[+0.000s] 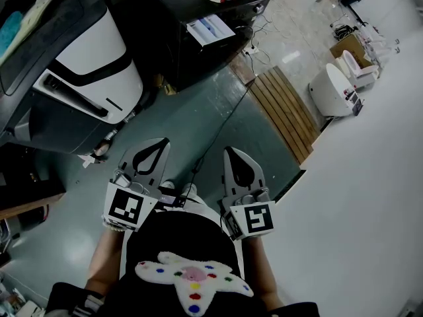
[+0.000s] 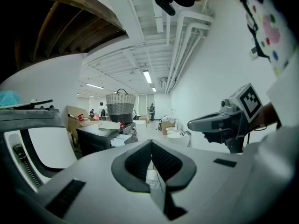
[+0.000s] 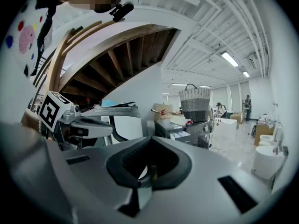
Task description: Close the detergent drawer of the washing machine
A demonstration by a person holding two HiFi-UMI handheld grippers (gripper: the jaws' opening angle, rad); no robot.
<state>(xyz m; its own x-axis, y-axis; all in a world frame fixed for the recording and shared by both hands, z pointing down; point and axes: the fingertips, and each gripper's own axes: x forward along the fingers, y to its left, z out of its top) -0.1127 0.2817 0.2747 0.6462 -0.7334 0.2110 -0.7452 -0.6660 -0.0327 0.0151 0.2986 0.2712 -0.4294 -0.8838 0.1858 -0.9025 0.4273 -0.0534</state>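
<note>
Approach step: no contact yet. We hold the left gripper (image 1: 160, 144) and right gripper (image 1: 230, 152) at our waist, jaws together, empty. The drawer (image 1: 210, 29) appears to project from the dark washer (image 1: 173, 41), well ahead. Next: advance one gripper and push the drawer flush.
</note>
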